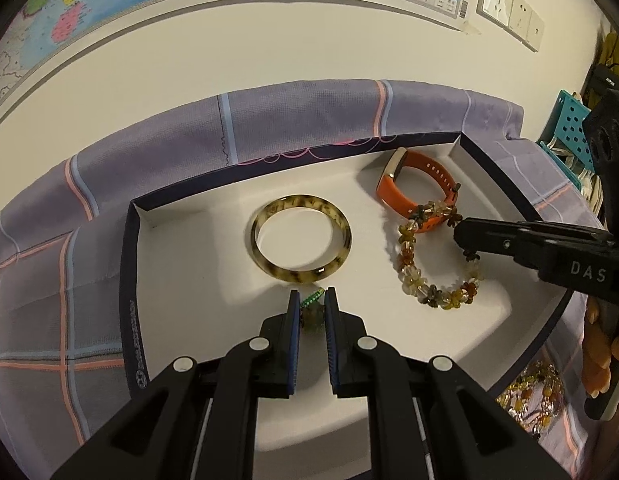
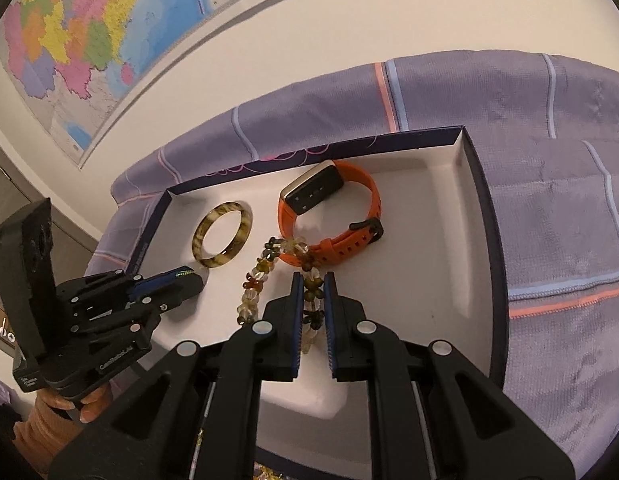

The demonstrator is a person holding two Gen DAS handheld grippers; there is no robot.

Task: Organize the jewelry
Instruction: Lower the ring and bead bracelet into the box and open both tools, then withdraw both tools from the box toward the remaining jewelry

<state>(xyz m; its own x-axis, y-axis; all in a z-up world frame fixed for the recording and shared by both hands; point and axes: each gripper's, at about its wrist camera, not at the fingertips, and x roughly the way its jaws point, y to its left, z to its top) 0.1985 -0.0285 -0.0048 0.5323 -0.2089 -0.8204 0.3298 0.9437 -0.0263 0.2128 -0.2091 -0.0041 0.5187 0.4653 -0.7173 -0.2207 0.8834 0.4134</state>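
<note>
A shallow white box (image 1: 127, 260) with dark walls holds a mottled yellow-brown bangle (image 1: 297, 276), an orange watch (image 1: 389, 190) and an amber beaded bracelet (image 1: 437, 294). My left gripper (image 1: 313, 295) is shut on a small green beaded piece (image 1: 312, 312), just in front of the bangle. My right gripper (image 2: 313, 278) is shut on the beaded bracelet (image 2: 253, 284), low over the box floor (image 2: 429, 280). The bracelet's far end lies across the orange watch (image 2: 313, 190) strap. In the right wrist view the bangle (image 2: 217, 260) is to the left, with the left gripper (image 2: 189, 276) beside it.
The box rests on a purple checked cloth (image 1: 169, 152) against a wall with a map (image 2: 89, 32) and sockets (image 1: 509, 4). More amber beads (image 1: 529, 392) lie outside the box at the lower right. A teal perforated basket (image 1: 569, 120) stands at the right.
</note>
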